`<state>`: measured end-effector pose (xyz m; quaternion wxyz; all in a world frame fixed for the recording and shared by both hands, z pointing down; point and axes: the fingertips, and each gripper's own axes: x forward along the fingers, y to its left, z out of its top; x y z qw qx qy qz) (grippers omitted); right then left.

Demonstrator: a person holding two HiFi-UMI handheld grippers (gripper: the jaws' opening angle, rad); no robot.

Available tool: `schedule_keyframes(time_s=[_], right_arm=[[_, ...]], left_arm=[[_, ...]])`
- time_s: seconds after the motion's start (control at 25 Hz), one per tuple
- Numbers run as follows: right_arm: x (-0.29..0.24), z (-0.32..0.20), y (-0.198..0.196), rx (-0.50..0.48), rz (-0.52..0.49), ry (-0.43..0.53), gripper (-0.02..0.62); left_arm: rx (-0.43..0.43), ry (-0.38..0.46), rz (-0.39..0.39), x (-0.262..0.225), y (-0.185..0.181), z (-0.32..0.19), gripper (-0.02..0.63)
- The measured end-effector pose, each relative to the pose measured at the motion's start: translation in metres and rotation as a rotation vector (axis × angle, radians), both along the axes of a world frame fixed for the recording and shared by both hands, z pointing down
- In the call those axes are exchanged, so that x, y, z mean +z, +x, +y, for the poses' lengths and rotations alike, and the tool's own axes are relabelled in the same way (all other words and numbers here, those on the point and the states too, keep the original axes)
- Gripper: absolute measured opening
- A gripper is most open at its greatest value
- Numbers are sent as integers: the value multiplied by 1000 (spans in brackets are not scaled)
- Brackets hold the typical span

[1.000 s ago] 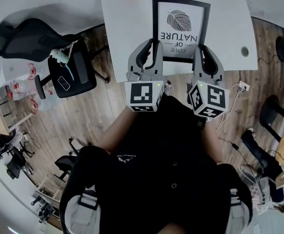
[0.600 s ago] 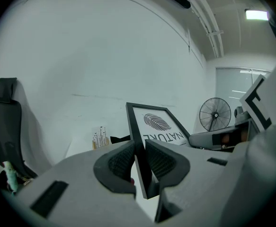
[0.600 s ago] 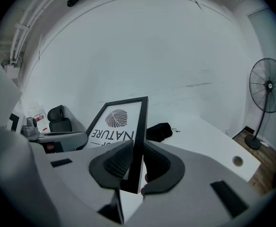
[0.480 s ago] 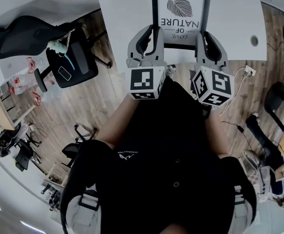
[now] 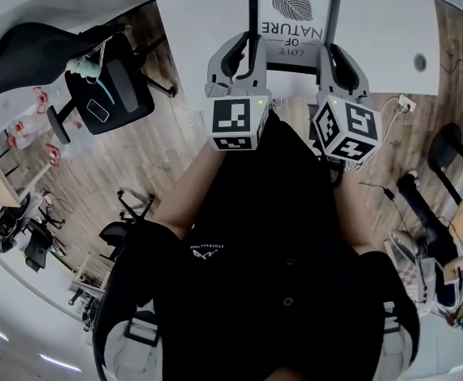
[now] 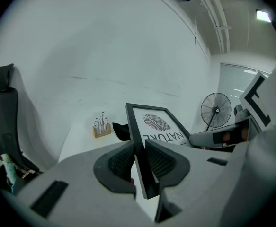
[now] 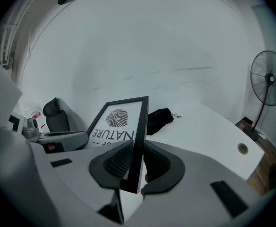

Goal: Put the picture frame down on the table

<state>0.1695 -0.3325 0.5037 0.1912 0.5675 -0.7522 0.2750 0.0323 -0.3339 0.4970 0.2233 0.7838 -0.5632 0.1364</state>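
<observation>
A black picture frame (image 5: 296,21) with a leaf print and the word NATURE is held above the white table (image 5: 199,22). My left gripper (image 5: 251,52) is shut on the frame's left edge, my right gripper (image 5: 326,58) on its right edge. In the left gripper view the frame's (image 6: 159,126) side bar runs between the jaws of the left gripper (image 6: 140,162), which press on it. In the right gripper view the frame (image 7: 116,122) is clamped the same way in the right gripper (image 7: 135,162). The frame tilts, its near edge lifted off the table.
A black pouch (image 7: 159,117) lies on the table behind the frame, and a small wooden holder (image 6: 101,126) stands at the far left. A cable hole (image 5: 420,63) is at the table's right. A black office chair (image 5: 108,86) stands left of the table, a fan (image 7: 268,86) on the right.
Both grippers and the frame have shifted farther out over the table, toward the top of the head view. The grip on both edges is unchanged.
</observation>
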Motion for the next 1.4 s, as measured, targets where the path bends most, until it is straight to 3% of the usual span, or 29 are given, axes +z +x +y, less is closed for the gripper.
schedule_keyframes(time_s=[0.36,0.68,1.4], right_arm=[[34,0,-1,-4,9,-83,67],[84,-12,-37,-25,31,-173,67],[146,-4,-43,-17,21,-334,67]], left_arm=[[6,-77,-27,37,0,-1,77],[-11,-175,-29,89,-36,-8,78],[-9,-326,-41,151,-42,0,78]])
